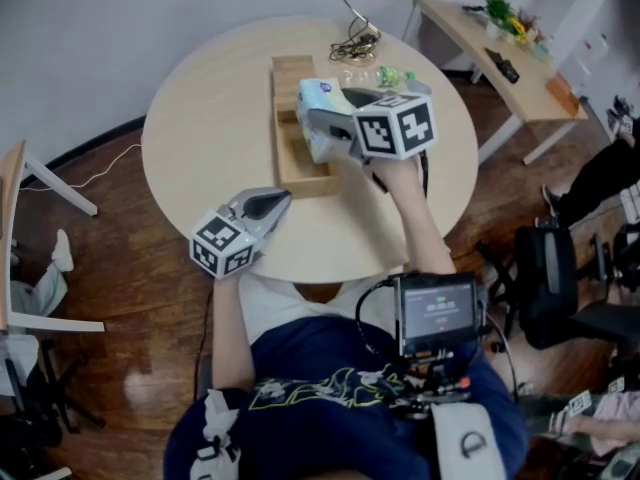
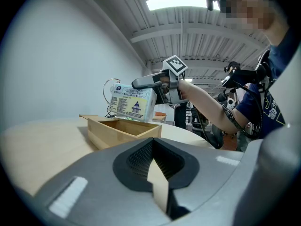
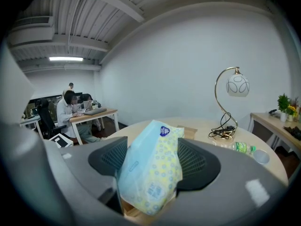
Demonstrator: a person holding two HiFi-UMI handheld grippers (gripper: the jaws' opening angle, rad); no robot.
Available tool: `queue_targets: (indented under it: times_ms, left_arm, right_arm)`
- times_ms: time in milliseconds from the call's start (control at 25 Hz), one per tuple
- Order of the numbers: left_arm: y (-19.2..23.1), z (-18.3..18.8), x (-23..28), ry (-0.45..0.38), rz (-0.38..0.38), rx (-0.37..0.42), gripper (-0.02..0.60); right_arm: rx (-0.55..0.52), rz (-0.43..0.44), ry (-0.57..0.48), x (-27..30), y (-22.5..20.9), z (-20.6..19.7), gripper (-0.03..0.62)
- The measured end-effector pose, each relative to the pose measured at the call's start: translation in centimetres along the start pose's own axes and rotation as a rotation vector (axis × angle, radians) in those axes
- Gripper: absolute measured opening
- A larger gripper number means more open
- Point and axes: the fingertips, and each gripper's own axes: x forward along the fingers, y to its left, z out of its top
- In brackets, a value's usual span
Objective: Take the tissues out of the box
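round table (image 1: 200, 138): right gripper (image 1: 318, 130) clamps tissue pack (image 3: 150, 173), covering wooden box (image 1: 295, 173) partly.

Office: staffed desk (image 3: 94, 112), swivel chair (image 1: 548, 268), ceiling strip light (image 2: 176, 2).

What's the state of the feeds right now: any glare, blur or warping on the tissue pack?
Head view: even light, sharp, only soft shadows on the round table. Left gripper view: heavy fisheye warp, dark corners, ceiling light blown out, tissue pack clearly seen. Right gripper view: same warp; the tissue pack fills the foreground, slightly soft, no glare.
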Motion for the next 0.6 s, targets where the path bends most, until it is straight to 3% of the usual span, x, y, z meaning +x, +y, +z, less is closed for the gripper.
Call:
queue_targets:
  times_ms: [600]
  left_arm:
    - [0.1, 0.1, 0.0, -0.008, 0.006, -0.017, 0.0]
  right_arm:
    - [0.042, -0.081, 0.012, -3.4, -4.8, -2.2, 0.325]
